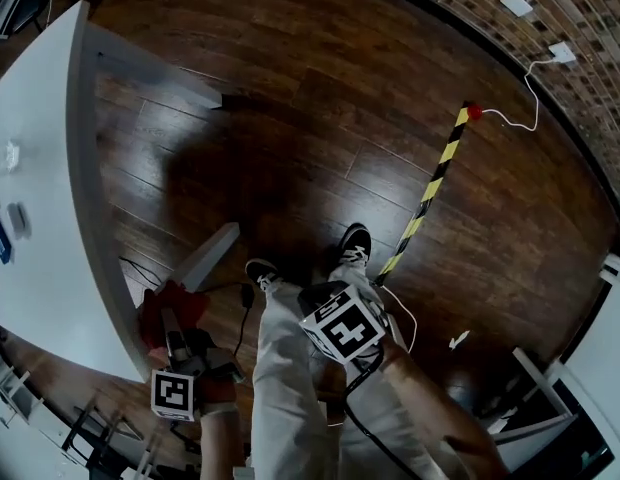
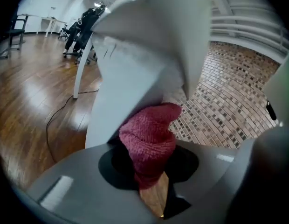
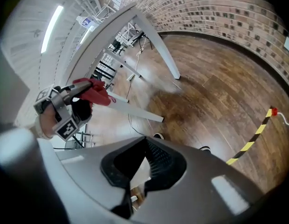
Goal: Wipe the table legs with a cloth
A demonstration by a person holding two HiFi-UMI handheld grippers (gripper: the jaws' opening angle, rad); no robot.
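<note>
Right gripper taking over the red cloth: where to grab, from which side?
Best bet: the bunched end of the red cloth bulging past the fingers of the left gripper, approached from the tip side. That wad is thick and free; the rest is pinched. The right gripper is shut, so open first; the table leg is close beside.

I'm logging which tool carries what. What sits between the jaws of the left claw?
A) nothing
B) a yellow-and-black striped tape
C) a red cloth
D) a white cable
C: the left gripper view shows the red cloth clamped in the left claw, close by the white table leg.
</note>
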